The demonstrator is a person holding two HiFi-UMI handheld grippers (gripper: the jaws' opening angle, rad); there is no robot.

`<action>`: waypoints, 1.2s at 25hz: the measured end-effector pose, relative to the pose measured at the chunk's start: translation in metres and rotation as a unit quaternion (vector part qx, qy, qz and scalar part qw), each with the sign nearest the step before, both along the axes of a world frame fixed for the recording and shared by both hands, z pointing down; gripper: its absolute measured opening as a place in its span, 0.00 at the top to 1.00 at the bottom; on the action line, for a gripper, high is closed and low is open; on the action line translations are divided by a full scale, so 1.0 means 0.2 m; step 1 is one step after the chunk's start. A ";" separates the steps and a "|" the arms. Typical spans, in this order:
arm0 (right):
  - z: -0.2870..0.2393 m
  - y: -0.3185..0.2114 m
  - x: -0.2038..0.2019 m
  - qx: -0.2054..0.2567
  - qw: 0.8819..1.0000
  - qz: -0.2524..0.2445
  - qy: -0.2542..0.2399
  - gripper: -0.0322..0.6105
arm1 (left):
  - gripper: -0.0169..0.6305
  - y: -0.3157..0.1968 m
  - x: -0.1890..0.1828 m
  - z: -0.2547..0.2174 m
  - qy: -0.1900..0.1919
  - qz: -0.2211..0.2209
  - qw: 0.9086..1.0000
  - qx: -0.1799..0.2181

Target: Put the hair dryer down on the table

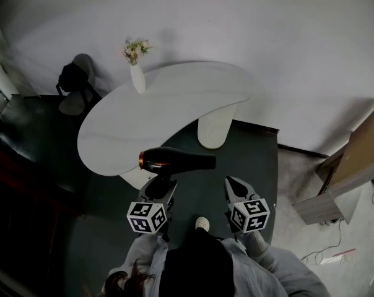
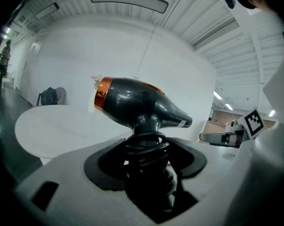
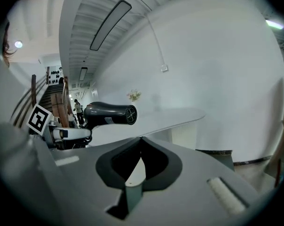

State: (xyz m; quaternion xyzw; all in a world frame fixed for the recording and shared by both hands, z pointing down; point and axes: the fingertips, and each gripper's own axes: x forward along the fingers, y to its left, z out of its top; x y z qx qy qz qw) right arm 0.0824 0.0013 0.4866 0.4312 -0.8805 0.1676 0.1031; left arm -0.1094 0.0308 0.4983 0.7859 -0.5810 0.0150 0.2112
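Note:
A black hair dryer [image 1: 174,159] with a copper ring at its rear hangs level in the air, just off the near edge of the white curved table [image 1: 162,110]. My left gripper [image 1: 160,188] is shut on its handle from below. In the left gripper view the handle, with the cord coiled round it, stands between the jaws and the hair dryer [image 2: 137,102] body sits above them. My right gripper [image 1: 234,188] is to the right of the dryer, shut and empty. In the right gripper view its jaws meet at the tips, with the hair dryer [image 3: 109,114] off to the left.
A white vase with flowers [image 1: 137,73] stands at the table's far edge. A chair with a dark bag [image 1: 75,85] is behind the table at left. Wooden boards [image 1: 354,166] lean at the right. Dark carpet [image 1: 243,159] lies under the table and my feet.

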 end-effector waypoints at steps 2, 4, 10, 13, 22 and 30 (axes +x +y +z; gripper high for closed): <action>-0.01 -0.17 0.00 0.001 1.000 -0.007 0.000 0.93 | 0.56 -0.16 0.00 -0.02 0.000 -0.005 1.000 0.002; -0.02 -0.30 0.00 0.003 1.000 -0.012 -0.003 0.93 | 0.55 -0.29 0.00 -0.02 0.000 -0.009 1.000 0.002; 0.01 -0.55 0.02 -0.005 1.000 -0.020 -0.013 0.93 | 0.55 -0.53 0.01 -0.02 0.028 -0.021 0.999 -0.002; 0.04 -0.61 0.04 -0.017 0.999 -0.019 -0.019 0.93 | 0.55 -0.63 0.03 -0.04 0.042 -0.019 0.999 -0.004; 0.15 -0.94 0.06 -0.038 0.999 -0.006 -0.031 0.93 | 0.56 -1.02 0.07 0.02 0.028 -0.003 0.999 -0.020; 0.12 -1.54 -0.05 -0.035 0.999 -0.013 -0.033 0.93 | 0.56 -1.66 0.00 0.02 0.023 0.001 0.999 -0.030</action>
